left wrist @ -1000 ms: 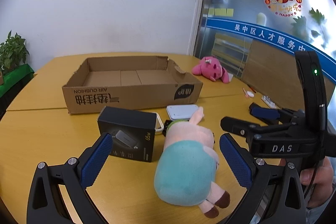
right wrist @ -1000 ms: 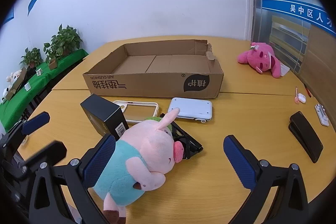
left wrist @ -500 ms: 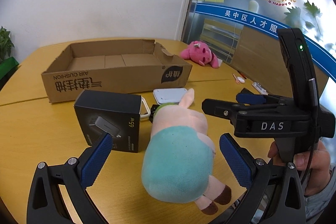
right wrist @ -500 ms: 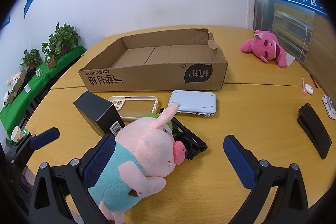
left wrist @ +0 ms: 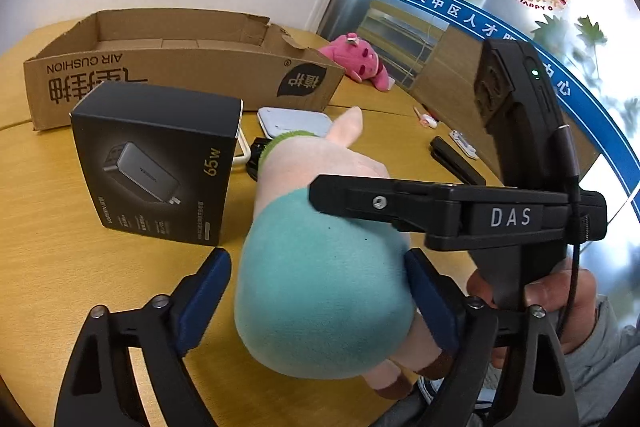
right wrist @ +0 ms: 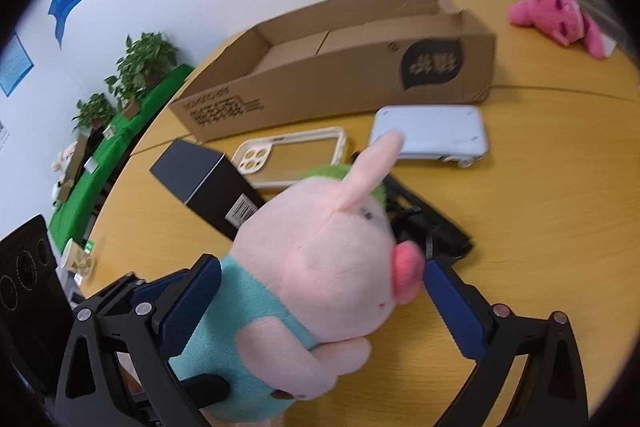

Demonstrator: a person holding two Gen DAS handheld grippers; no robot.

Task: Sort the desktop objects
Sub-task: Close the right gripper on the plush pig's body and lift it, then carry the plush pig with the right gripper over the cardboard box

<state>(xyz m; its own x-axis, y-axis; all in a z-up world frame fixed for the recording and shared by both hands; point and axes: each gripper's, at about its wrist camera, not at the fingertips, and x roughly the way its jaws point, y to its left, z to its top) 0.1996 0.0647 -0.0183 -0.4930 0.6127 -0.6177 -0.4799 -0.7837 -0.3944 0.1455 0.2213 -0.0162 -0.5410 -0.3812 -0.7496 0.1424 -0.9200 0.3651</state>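
A plush pig in a teal shirt (left wrist: 320,279) lies on the wooden table (left wrist: 60,255). My left gripper (left wrist: 316,299) straddles its teal body, the right pad touching, the left pad a little off it. My right gripper (right wrist: 320,303) straddles its head (right wrist: 328,259), pads close on both sides. An open cardboard box (left wrist: 168,67) stands behind. A black charger box (left wrist: 156,163), a white flat device (left wrist: 294,121), a phone case (right wrist: 292,155) and a black clip-like item (right wrist: 432,231) lie near the pig.
A pink plush (left wrist: 360,61) lies at the far right of the table, also in the right wrist view (right wrist: 560,15). A black stapler-like object (left wrist: 456,161) and small white items (left wrist: 460,141) lie right. Potted plants (right wrist: 144,67) stand on a green bench to the left.
Both grippers have moved in onto the pig and narrowed around it, the left at its body, the right at its head. The right wrist view is blurred by motion.
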